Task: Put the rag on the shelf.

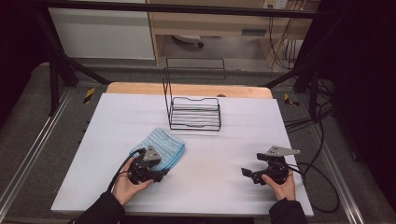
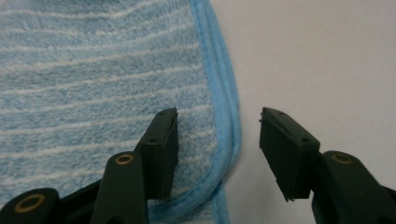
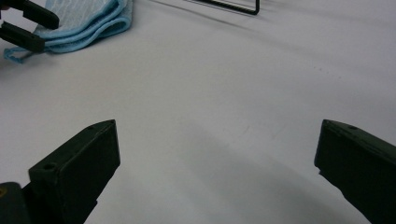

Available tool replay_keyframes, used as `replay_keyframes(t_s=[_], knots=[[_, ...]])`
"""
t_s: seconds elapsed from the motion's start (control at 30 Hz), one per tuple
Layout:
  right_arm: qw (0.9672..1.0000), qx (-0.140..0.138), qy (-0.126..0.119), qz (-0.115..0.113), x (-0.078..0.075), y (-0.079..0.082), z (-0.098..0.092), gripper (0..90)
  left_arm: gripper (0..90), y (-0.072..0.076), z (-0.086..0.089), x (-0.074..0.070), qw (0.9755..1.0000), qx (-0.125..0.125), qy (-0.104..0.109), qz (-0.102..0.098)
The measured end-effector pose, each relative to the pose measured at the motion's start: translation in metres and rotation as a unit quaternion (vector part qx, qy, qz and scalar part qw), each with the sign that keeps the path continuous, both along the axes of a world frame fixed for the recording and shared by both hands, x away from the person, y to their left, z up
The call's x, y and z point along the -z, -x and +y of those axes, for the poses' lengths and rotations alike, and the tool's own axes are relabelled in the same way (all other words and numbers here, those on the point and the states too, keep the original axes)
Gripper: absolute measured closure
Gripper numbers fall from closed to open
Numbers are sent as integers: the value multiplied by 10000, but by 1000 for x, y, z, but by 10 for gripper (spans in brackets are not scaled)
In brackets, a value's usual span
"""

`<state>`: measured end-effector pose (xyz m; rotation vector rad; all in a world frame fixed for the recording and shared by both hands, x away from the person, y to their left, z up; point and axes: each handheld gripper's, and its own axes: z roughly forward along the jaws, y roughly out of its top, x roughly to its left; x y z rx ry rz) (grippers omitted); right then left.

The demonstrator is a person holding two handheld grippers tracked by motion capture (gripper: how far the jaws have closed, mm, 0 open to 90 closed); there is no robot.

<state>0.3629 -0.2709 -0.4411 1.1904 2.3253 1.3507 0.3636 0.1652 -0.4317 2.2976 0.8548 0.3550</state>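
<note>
Near the table's (image 1: pixel 233 140) front edge, the left hand-held gripper (image 2: pixel 218 122) stood with jaws half apart, straddling the cloth's (image 2: pixel 93 84) hemmed edge without pinching it. The right hand-held gripper (image 3: pixel 217 140) gaped wide over bare table. The soft, light, folded cloth should pinch best at that hem. The high view added the rack (image 1: pixel 194 112) beyond.

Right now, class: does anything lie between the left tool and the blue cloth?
Nothing visible does. The left tool is already at the cloth: its open jaws straddle the cloth's hemmed edge, one above the fabric, the other above the bare table.
</note>
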Motion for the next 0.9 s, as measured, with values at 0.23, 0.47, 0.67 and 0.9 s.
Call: replay_keyframes(t_s=[0.23, 0.47, 0.67, 0.9], knots=[[10000, 17, -12, -21, -1, 1, -1, 8, 554, -3, 4, 6, 9999, -75, -72, -3], [10000, 7, 2, 0, 0, 1, 0, 7, 564, 0, 0, 11, 9995, -68, -234, -186], [10000, 10, 1, -4, 0, 0, 0, 7, 589, 1, -2, 12, 9992, -73, -301, -238], [10000, 3, -69, -21, 0, -1, 0, 9, 705, -4, 0, 10, 9992, -112, -325, -184]])
